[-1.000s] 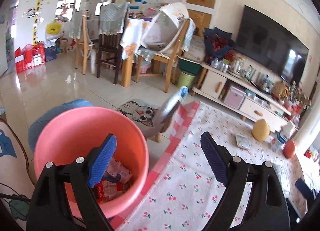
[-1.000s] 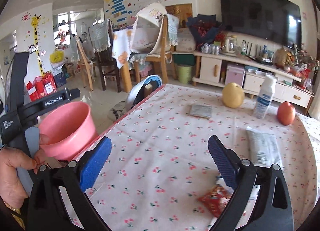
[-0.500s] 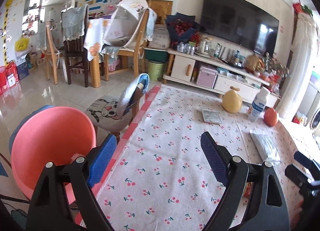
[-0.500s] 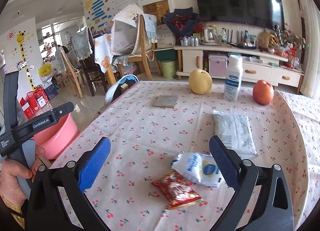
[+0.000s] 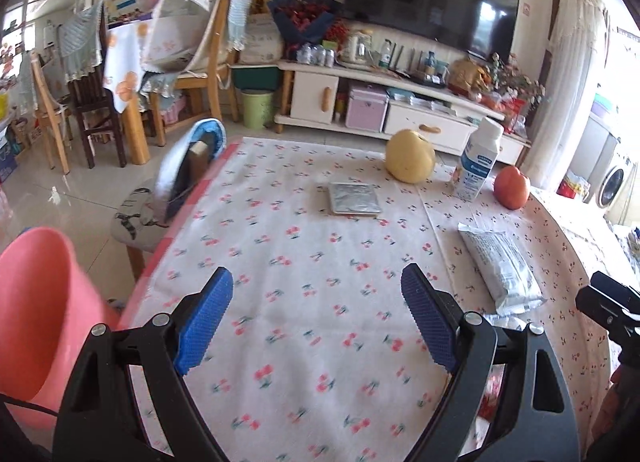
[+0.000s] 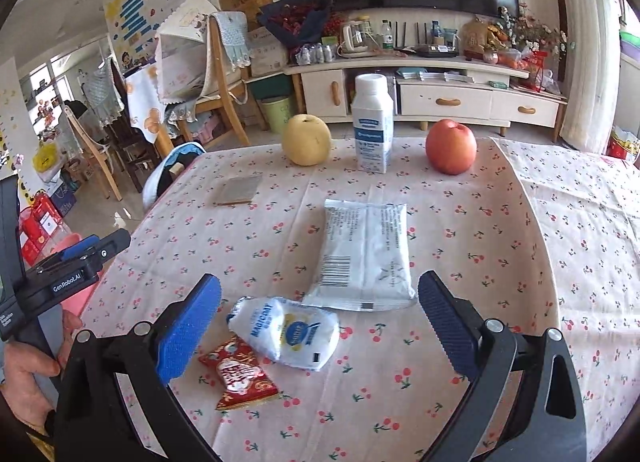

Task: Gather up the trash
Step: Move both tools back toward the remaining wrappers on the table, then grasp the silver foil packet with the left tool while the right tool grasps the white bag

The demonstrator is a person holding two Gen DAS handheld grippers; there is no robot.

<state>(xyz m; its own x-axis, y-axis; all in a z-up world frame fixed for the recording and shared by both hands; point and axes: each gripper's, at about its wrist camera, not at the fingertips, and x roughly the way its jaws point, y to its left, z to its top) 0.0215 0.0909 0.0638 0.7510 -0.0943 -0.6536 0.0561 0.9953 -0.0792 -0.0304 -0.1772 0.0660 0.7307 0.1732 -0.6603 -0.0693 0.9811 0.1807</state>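
My left gripper [image 5: 316,318] hangs open over the cherry-print table [image 5: 280,246], nothing between its blue pads. The pink bucket [image 5: 36,302] sits low at the table's left edge. My right gripper [image 6: 320,322] is open above a crumpled white wrapper [image 6: 288,332], which lies between its fingers in the view, untouched. A red snack wrapper [image 6: 238,378] lies beside the left finger. Farther on lie a flat white packet [image 6: 366,254] and a silver foil packet [image 6: 240,190]. The foil packet [image 5: 354,198] and white packet [image 5: 500,266] also show in the left wrist view.
A yellow pear [image 6: 306,140], a white bottle [image 6: 373,126] and a red apple [image 6: 451,147] stand along the table's far side. A stool with a bag [image 5: 188,170] is beside the table's left edge. A hand [image 6: 28,374] holds the left gripper.
Both grippers swung right, from the bucket toward the table. The bucket slid to the left edge of view. The wrappers came under the right gripper. Both stayed open.
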